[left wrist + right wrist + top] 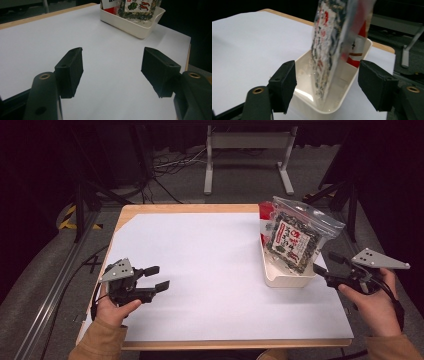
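Snack bag (pixel 295 236) stands tilted in white bin (pixel 280 279), far right of table (pixel 200 270). R gripper (pixel 327 262) released, jaws spread just beside bin's near end; L gripper (pixel 156 278) released, nothing between, well apart. Advise: withdraw R clear w/o nudging bag.

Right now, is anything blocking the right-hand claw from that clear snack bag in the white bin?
Nothing visible does. The right gripper is open just off the bin's near end, facing the snack bag standing inside.
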{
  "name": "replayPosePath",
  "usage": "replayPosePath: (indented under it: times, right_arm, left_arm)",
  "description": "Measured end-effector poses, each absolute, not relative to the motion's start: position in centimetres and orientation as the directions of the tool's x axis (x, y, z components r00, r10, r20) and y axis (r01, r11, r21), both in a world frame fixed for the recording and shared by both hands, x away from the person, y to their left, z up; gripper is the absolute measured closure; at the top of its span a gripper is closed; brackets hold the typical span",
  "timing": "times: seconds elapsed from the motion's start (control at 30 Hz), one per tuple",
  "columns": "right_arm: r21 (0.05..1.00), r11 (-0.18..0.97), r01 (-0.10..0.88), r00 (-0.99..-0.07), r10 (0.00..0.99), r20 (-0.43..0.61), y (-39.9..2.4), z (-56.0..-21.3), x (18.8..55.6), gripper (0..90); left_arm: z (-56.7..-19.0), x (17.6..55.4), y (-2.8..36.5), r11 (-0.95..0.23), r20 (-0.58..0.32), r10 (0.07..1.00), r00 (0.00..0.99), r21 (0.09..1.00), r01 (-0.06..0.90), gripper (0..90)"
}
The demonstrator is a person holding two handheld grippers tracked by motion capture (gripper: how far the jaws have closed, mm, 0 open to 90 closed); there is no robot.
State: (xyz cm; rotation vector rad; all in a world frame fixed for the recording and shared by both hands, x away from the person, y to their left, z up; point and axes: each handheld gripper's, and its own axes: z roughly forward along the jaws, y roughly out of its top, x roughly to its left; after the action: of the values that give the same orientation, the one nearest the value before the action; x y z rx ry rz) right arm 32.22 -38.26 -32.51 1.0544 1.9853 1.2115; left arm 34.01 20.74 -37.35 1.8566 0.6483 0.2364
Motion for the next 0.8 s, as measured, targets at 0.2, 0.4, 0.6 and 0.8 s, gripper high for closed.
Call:
replayPosePath:
  times: [0.2, 0.4, 0.6, 0.8]
  right_arm:
    - [0.91, 0.265, 0.319, -0.589, 0.808, -0.029, -37.4, -33.5, 31.1, 31.5]
    - [0.915, 0.287, 0.282, -0.655, 0.755, -0.035, -36.1, -34.3, 30.6, 31.6]
    - [0.919, 0.315, 0.237, -0.735, 0.677, -0.042, -34.2, -35.5, 30.6, 31.4]
    - [0.917, 0.332, 0.223, -0.775, 0.631, -0.04, -32.5, -37.4, 31.0, 31.3]
  left_arm:
    - [-37.5, 33.4, 21.0, -0.25, -0.148, 0.532, 0.834, 0.913, 0.322, 34.2]
    - [-37.5, 33.0, 21.3, -0.249, -0.144, 0.524, 0.839, 0.916, 0.314, 33.9]
    - [-37.8, 32.5, 21.6, -0.25, -0.145, 0.516, 0.844, 0.917, 0.311, 33.8]
    - [-38.2, 32.2, 22.0, -0.245, -0.15, 0.517, 0.843, 0.917, 0.314, 33.6]
